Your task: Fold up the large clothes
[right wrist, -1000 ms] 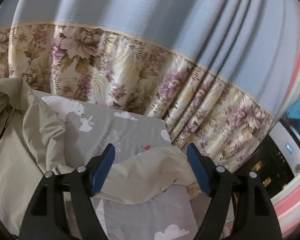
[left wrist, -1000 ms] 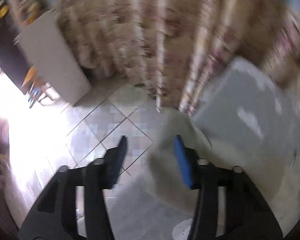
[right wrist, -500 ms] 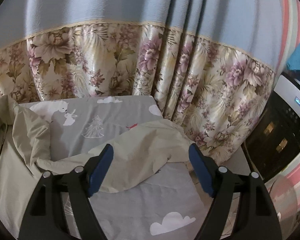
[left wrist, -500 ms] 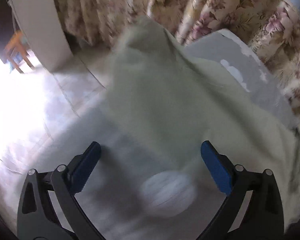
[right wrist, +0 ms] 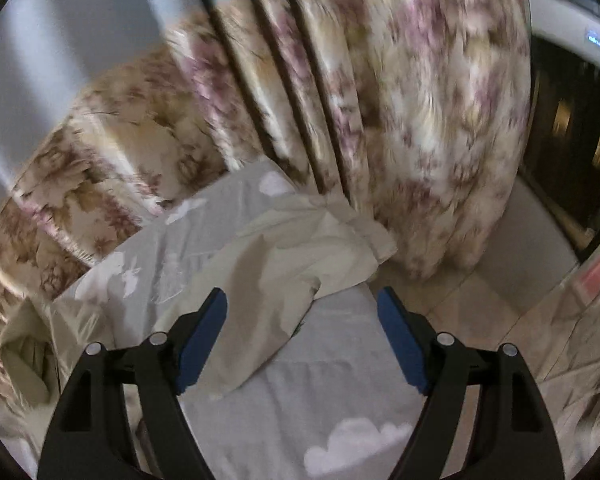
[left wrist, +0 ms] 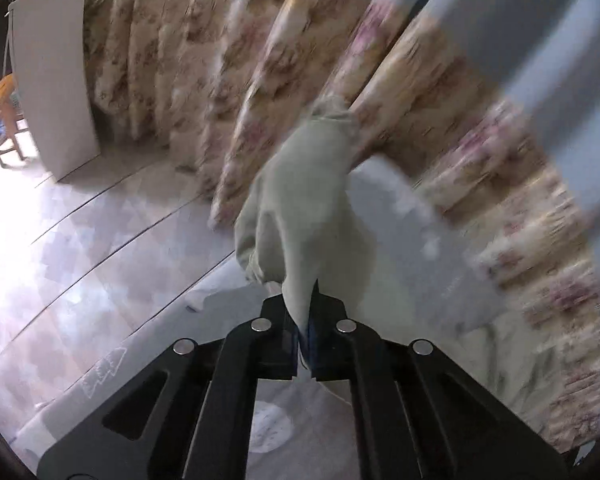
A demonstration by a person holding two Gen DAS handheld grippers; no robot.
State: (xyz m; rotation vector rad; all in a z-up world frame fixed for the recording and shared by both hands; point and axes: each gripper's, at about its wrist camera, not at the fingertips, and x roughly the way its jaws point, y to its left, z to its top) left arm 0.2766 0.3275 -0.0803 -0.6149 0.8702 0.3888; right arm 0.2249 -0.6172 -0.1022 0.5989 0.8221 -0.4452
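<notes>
A pale beige-green garment lies on a bed with a grey sheet (right wrist: 332,364) printed with white clouds and animals. In the left wrist view my left gripper (left wrist: 306,330) is shut on a sleeve of the garment (left wrist: 300,208), which stretches away from the jaws with its cuff at the far end. In the right wrist view my right gripper (right wrist: 302,336) stands open above the other sleeve (right wrist: 276,280), which lies flat across the sheet towards the bed's corner. Nothing is pressed between its blue pads. More of the garment (right wrist: 24,352) bunches at the left edge.
A floral curtain (right wrist: 400,120) with a blue upper part hangs right behind the bed. Tiled floor (left wrist: 80,240) lies beside the bed, with a white board (left wrist: 52,92) and an orange stool (left wrist: 0,120) further off. A dark appliance (right wrist: 572,140) stands at the right.
My left gripper opened wide over the garment, then shut on the sleeve and lifted it. My right gripper rolled and dropped closer to the other sleeve, staying open.
</notes>
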